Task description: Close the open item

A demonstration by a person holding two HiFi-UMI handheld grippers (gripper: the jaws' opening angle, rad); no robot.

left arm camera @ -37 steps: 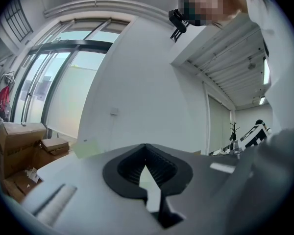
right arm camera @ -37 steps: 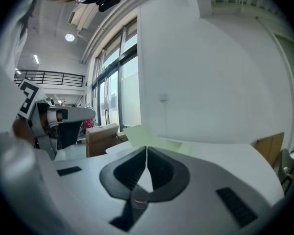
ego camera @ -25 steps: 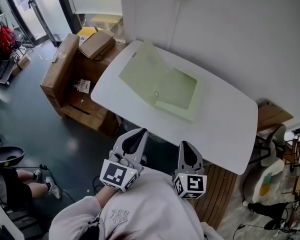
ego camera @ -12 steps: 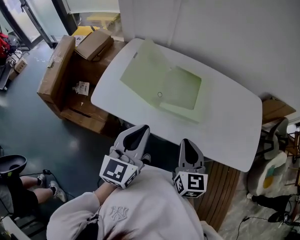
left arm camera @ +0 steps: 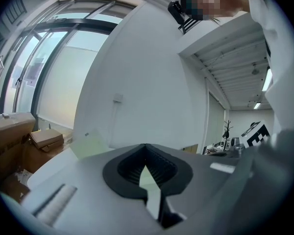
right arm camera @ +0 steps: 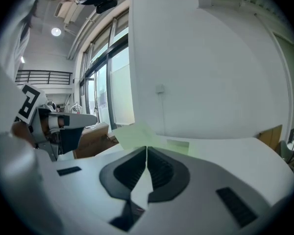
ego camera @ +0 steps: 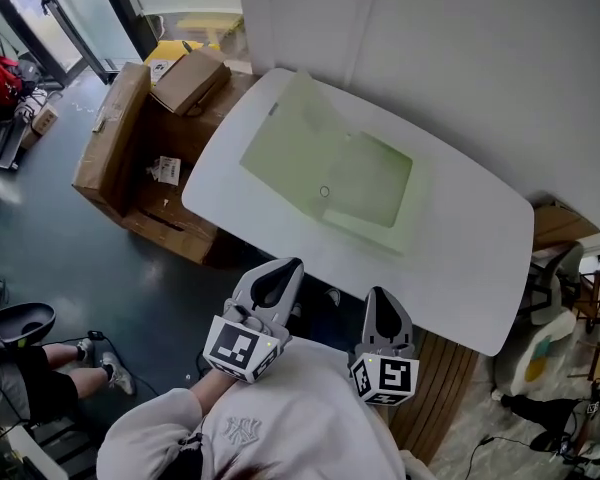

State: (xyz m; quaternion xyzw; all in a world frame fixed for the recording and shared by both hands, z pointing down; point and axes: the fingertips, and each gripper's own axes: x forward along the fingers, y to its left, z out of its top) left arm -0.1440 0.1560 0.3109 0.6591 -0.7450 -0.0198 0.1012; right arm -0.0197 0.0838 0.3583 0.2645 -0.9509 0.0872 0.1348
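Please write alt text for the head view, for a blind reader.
An open pale green case lies on a white table. Below it, near the person's chest, the left gripper and right gripper are shut, empty and short of the table. At left stand cardboard boxes.

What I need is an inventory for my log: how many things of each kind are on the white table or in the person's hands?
Green folder, lying open on the table: 1
Tongs: 2 (left tongs, right tongs, both shut and empty)
Total: 3
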